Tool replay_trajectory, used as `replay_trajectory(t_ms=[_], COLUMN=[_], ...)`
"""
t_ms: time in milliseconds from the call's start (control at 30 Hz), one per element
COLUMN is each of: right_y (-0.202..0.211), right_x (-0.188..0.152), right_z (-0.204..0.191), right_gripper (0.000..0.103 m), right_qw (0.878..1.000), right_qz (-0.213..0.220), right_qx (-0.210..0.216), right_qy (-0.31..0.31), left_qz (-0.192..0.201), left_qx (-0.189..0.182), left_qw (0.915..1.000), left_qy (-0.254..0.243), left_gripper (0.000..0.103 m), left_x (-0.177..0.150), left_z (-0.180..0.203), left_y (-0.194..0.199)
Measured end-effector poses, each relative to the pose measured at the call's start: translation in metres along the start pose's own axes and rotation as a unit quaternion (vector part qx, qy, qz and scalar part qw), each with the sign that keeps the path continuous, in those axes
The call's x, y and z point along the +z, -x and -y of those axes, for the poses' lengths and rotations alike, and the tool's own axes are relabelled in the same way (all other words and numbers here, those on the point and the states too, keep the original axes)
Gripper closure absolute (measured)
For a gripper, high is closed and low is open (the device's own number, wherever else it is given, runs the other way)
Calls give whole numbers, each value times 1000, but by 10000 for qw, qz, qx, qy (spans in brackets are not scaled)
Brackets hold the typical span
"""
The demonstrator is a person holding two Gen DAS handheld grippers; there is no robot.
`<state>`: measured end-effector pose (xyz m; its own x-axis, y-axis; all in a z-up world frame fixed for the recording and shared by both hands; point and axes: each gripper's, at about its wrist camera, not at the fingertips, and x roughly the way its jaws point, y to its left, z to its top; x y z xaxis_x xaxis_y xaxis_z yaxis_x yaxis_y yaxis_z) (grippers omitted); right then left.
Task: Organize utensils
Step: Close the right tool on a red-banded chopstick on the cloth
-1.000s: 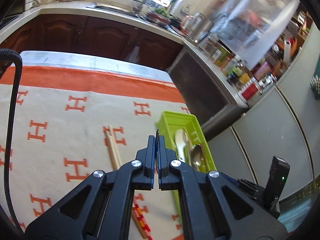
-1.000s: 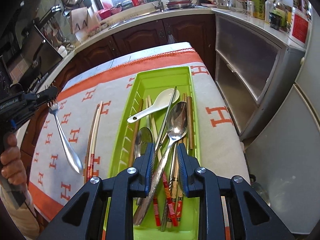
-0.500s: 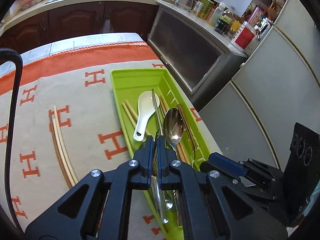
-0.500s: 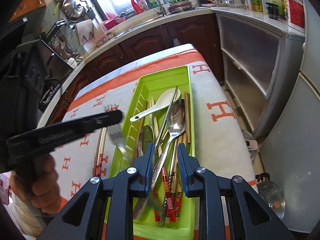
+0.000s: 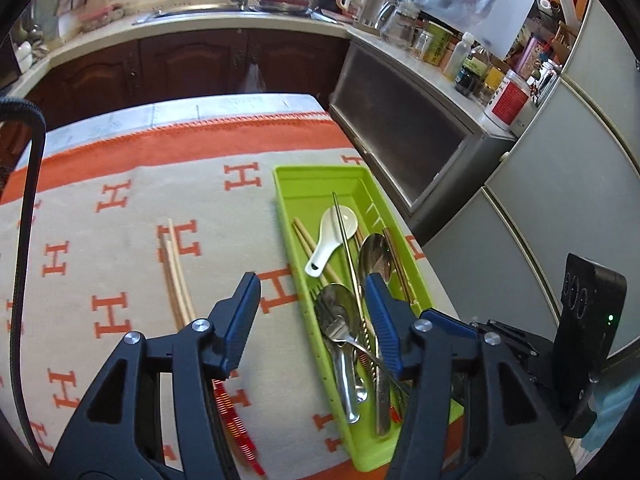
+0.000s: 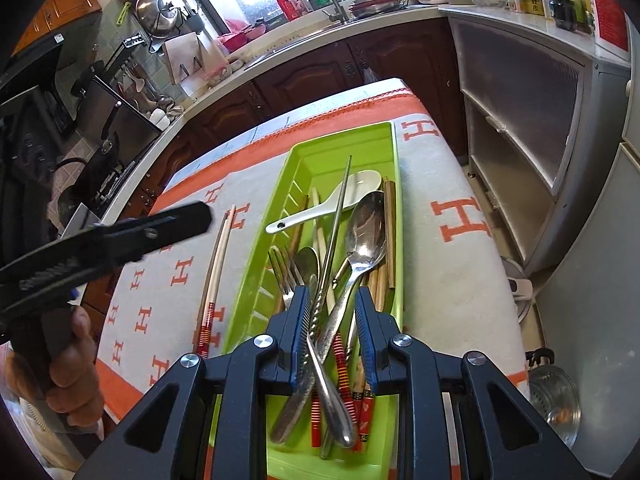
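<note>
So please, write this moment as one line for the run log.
left claw: opening, empty | fork: in green tray | right claw: over tray, grip unclear | chopsticks: on cloth

Green tray [image 5: 360, 184] holds fork [image 5: 338, 344], spoons, chopsticks; 2 chopsticks [image 5: 176, 276] lie beside it.

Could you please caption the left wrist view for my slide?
Left gripper opening above fork in green tray; chopsticks on cloth.

hidden: fork [image 5: 340, 344] handle end under spoons | cut off: tray [image 6: 344, 148] near end
</note>
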<state>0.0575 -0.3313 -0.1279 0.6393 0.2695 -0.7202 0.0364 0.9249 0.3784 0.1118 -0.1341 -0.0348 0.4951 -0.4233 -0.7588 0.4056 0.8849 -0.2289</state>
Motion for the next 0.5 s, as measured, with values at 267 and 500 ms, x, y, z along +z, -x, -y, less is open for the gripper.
replay_trajectory(t_ms=[267,500], right_y=[9,11], right_x=[-9,-17], right_z=[-11,-35], right_gripper=[80,80], right_qw=[10000,9998], right_qz=[21,-16], right_qx=[4,91], right_qy=[34,165], left_qz=[-114,-293], left_qx=[546,948], left_qw=[9981,9937], left_qy=[262,515], left_gripper=[52,52], left_x=[-25,-60], left_z=[-30,-69], left_y=[26,39])
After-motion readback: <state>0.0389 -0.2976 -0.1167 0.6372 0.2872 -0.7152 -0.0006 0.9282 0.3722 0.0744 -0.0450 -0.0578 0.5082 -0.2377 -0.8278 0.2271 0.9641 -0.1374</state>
